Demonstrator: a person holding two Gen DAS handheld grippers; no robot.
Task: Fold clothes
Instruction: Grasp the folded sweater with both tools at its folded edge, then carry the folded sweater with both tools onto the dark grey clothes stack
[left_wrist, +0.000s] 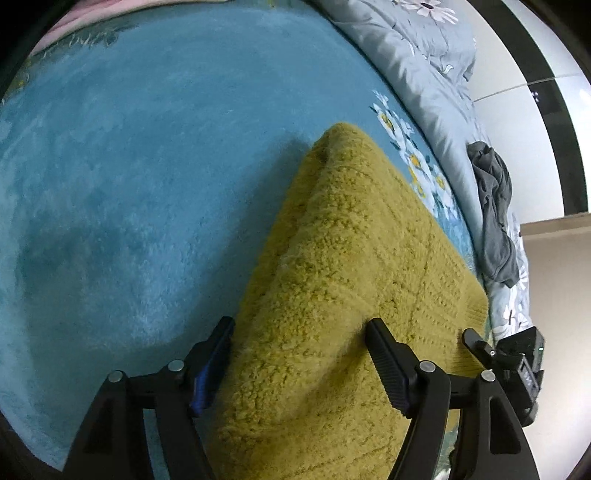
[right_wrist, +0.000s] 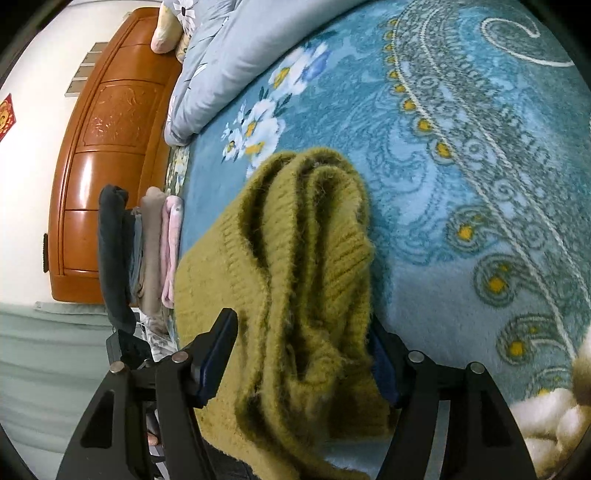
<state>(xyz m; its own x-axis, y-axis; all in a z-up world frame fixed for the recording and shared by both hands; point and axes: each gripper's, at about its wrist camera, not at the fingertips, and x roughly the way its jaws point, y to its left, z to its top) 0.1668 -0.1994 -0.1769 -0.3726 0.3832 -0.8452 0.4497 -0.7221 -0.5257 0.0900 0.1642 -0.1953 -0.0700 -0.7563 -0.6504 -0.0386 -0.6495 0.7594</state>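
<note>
An olive-yellow fuzzy knit sweater (left_wrist: 351, 240) lies folded on the blue plush blanket (left_wrist: 129, 166). My left gripper (left_wrist: 299, 328) is shut on its near edge, with thick fabric filling the gap between the two black fingers. In the right wrist view the sweater (right_wrist: 306, 229) shows as bunched layers with a ribbed hem. My right gripper (right_wrist: 303, 332) is shut on that bundle, and its right finger is partly hidden behind the knit. The right gripper's black body (left_wrist: 524, 362) shows at the sweater's far corner in the left wrist view.
A grey floral quilt (left_wrist: 424, 55) runs along the bed's edge with a crumpled dark grey garment (left_wrist: 495, 214) on it. A stack of folded clothes (right_wrist: 147, 254) stands beside the sweater, before a wooden headboard (right_wrist: 107, 147). A white fluffy item (right_wrist: 546, 417) lies at lower right.
</note>
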